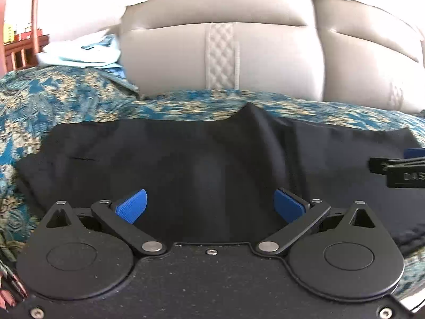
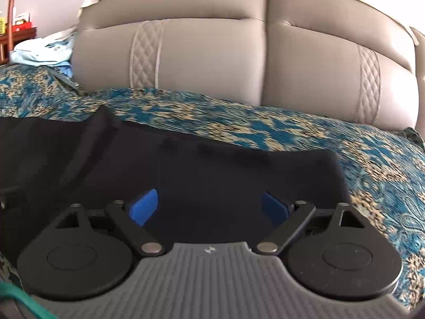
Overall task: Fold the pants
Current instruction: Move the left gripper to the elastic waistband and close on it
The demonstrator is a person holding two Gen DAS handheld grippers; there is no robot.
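Black pants (image 1: 186, 159) spread flat on patterned bedspread (image 2: 292, 133), no fold visible yet; left gripper (image 1: 209, 204) and right gripper (image 2: 208, 204) jaws wide, empty.

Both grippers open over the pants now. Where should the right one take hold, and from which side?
Probably the pants' outer end, at its far corner. That edge lies flat and bare on the bedspread, so the right hand-held gripper, jaws open, could come in low from the right. The left hand-held gripper is open too.
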